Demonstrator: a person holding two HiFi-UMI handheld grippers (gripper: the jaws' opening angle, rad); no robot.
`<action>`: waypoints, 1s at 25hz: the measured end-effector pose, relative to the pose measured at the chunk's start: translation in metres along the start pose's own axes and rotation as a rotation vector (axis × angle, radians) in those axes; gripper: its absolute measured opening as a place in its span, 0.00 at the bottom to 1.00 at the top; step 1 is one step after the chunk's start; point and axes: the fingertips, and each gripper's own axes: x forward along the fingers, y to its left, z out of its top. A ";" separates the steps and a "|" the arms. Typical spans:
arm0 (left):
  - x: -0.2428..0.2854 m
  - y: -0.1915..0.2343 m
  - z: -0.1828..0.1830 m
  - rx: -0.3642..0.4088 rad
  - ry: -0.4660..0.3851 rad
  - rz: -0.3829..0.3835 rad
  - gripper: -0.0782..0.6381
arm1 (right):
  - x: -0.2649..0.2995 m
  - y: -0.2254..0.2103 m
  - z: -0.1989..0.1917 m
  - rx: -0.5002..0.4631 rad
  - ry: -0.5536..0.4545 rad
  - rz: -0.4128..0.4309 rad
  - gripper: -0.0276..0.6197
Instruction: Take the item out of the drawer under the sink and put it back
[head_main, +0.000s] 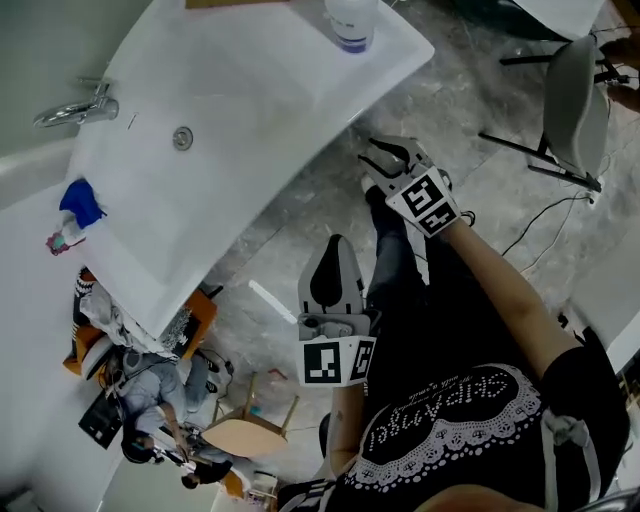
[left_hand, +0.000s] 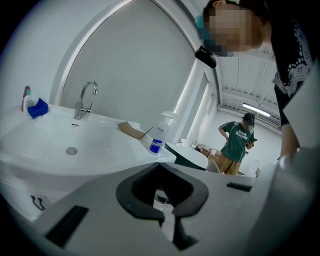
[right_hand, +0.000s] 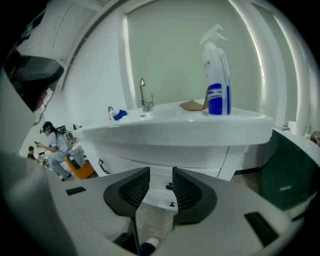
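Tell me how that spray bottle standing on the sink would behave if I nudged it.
The spray bottle is tall and narrow, so it would probably tip rather than slide. It stands near the outer corner of the sink, so it might fall off. Its smooth plastic probably feels slippery.

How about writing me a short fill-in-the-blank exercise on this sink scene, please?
1. The spray bottle standing on the sink carries a ___ label.
2. The right gripper has its jaws ___, with nothing between them.
3. The left gripper has its jaws ___.

Missing words: blue; open; shut.
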 end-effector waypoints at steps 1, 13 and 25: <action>0.006 0.002 -0.005 0.010 0.004 -0.002 0.12 | 0.010 -0.006 -0.005 0.004 -0.010 -0.024 0.25; 0.050 0.026 -0.076 -0.058 0.113 -0.032 0.12 | 0.124 -0.034 -0.083 0.066 0.044 -0.101 0.26; 0.056 0.044 -0.091 -0.130 0.139 0.002 0.12 | 0.184 -0.037 -0.108 0.095 0.114 -0.095 0.26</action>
